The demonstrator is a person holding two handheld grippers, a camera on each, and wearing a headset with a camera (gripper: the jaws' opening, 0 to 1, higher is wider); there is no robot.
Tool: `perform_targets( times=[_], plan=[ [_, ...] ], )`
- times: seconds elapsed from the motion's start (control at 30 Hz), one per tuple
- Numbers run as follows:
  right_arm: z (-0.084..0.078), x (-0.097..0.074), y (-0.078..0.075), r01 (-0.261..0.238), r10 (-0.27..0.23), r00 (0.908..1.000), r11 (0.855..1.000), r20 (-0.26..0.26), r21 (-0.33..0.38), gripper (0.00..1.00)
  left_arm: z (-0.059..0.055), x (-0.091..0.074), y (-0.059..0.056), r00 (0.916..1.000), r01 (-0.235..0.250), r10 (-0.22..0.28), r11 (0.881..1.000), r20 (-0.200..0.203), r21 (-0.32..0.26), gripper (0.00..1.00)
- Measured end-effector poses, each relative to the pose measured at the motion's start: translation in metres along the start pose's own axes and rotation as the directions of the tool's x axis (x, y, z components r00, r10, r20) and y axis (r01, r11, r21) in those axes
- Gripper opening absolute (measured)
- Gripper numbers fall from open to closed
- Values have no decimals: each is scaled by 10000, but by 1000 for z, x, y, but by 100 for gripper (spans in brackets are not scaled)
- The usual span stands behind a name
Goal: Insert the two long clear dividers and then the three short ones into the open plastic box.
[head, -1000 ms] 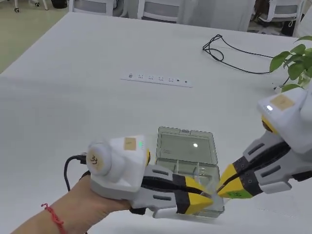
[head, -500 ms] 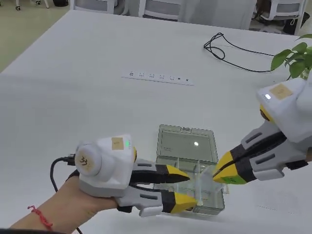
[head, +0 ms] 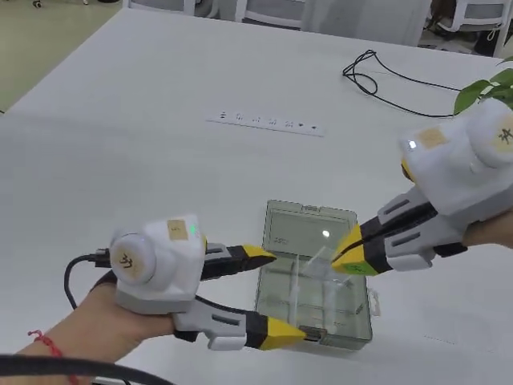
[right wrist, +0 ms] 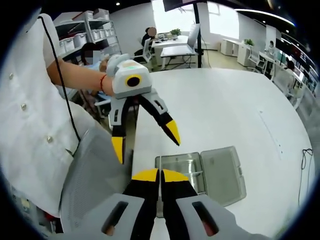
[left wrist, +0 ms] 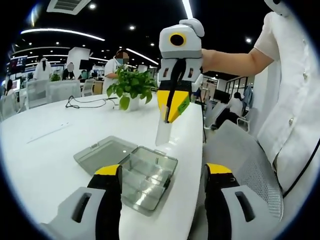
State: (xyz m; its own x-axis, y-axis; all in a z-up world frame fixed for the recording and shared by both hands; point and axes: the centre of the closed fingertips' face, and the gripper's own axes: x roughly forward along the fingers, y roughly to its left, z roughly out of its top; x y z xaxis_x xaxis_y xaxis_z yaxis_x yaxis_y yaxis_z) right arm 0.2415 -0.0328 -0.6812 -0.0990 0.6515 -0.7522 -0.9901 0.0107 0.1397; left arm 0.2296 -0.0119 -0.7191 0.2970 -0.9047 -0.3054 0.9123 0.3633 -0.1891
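The clear plastic box (head: 353,317) lies open on the white table, its lid (head: 313,233) flat behind it, with clear partitions standing inside. My right gripper (head: 343,260) is shut on a short clear divider (head: 317,261), held tilted just above the box's middle. In the left gripper view that divider (left wrist: 162,134) hangs from the right gripper (left wrist: 170,114) over the box (left wrist: 145,175). My left gripper (head: 271,293) stands wide open at the box's left side with nothing between its fingers. The right gripper view shows the left gripper (right wrist: 146,141) open above the box (right wrist: 180,167).
A white power strip (head: 268,123) lies farther back on the table. A black cable (head: 385,76) and a green plant (head: 485,88) sit at the back right. The table's near edge runs just below the box. People and chairs are in the background.
My left gripper has opened wide and drawn back to the left. The right gripper, still shut on the divider, has moved left and up over the box.
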Motion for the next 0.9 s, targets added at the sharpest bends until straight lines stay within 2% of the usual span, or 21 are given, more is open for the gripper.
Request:
perform_targets(
  times=[0.07, 0.33, 0.57, 0.77, 0.9],
  plan=[
    [0, 5, -4, 48, -48, 10000, 10000, -58, 4, 3, -4, -2, 2, 9998, -61, 62, 10000, -175, 69, 69],
    [-2, 26, -19, 206, -208, 9995, 9997, -221, -87, 3, -16, -7, 10, 9985, -390, 389, 9992, -377, -20, 82],
    [-4, 42, -29, 314, -321, 9987, 9993, -385, -179, 3, -24, -10, 11, 9977, -429, 427, 9991, -523, -44, 89],
    [-14, 56, -39, 395, -396, 9981, 9992, -468, -36, 3, -28, -10, 12, 9974, -449, 443, 9989, -565, -102, 99],
    [-19, 62, -42, 410, -408, 9981, 9992, -463, 32, 3, -29, -11, 11, 9977, -398, 387, 9990, -564, -185, 100]
  ],
)
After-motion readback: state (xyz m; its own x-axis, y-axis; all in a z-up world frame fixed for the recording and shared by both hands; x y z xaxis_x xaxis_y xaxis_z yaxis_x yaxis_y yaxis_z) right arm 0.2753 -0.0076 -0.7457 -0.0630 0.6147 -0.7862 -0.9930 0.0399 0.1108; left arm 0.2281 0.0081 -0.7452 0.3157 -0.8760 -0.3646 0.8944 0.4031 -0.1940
